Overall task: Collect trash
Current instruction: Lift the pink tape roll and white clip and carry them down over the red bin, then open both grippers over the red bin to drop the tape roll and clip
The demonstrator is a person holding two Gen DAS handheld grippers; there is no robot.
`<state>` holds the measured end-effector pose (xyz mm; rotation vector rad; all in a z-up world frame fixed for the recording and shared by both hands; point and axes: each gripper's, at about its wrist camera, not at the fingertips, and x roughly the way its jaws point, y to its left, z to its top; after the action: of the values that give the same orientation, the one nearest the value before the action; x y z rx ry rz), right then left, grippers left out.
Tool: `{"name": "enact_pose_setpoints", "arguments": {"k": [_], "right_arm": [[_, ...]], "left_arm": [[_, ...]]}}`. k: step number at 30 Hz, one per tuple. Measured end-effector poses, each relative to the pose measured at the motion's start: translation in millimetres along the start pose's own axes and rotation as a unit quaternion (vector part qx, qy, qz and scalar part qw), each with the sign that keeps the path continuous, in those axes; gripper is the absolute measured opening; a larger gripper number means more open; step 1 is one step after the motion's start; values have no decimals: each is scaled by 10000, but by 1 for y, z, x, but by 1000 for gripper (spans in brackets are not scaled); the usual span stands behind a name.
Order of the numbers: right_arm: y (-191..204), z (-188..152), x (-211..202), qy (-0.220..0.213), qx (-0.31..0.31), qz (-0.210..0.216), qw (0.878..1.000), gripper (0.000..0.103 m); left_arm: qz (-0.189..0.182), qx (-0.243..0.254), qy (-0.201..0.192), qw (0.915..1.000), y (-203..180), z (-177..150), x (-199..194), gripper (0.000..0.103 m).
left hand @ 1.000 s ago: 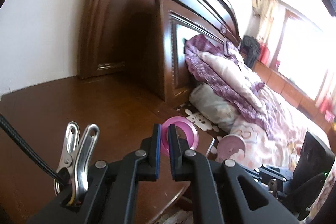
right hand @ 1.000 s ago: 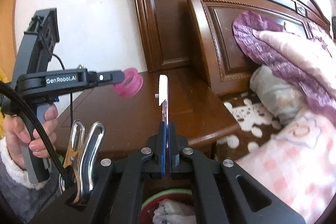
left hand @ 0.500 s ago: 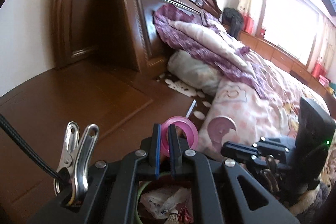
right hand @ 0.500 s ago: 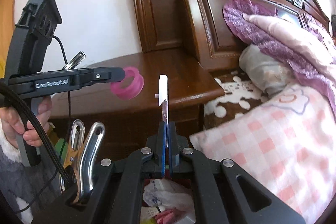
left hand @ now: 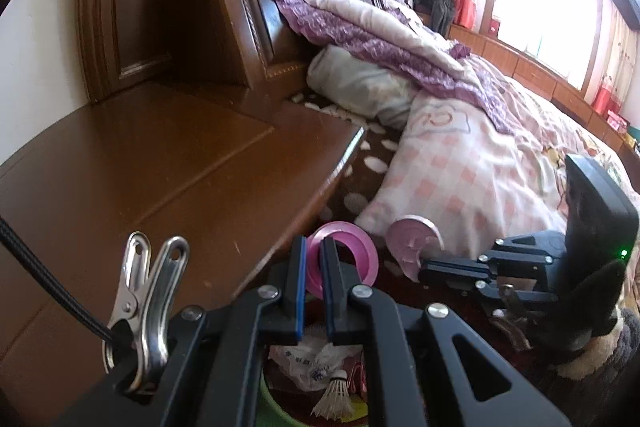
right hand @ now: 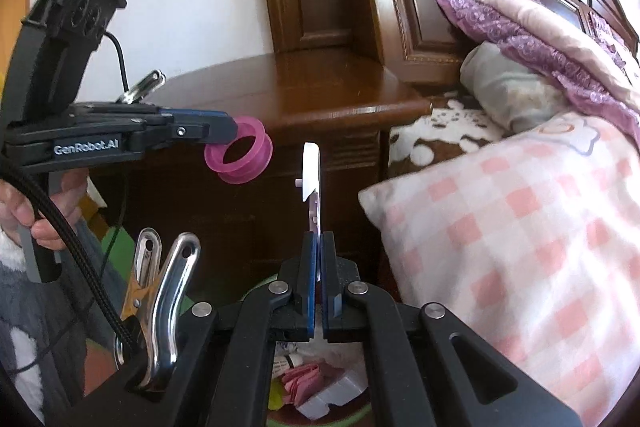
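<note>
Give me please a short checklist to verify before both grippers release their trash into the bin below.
1. Left gripper shut on the pink plastic ring spool: ok.
2. Right gripper shut on the thin pale pink disc-shaped piece: ok.
3. Green-rimmed trash bin under the left gripper: ok, its trash shows right below the fingers.
4. Bin under the right gripper: ok, trash shows below it.
5. Spool directly over the bin opening: cannot tell, it hangs near the brown wooden nightstand edge.
6. The two grippers apart from each other: ok.
</note>
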<state>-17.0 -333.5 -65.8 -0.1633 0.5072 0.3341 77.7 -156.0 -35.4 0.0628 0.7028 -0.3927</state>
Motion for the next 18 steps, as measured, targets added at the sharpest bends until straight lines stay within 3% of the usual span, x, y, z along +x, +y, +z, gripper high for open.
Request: {"name": "enact_pose_setpoints", "arguments": {"k": [10, 14, 18], "right_arm": [[2, -38, 30, 644, -119, 14, 9979, 2], [-1, -53, 43, 904, -118, 27, 9958, 2], [-1, -66, 49, 1138, -143, 89, 9934, 2]], "left_arm": [[102, 188, 511, 9985, -4, -34, 27, 7], [373, 610, 457, 9964, -16, -46, 31, 7], [83, 696, 704, 9951, -30, -58, 39, 7]]}}
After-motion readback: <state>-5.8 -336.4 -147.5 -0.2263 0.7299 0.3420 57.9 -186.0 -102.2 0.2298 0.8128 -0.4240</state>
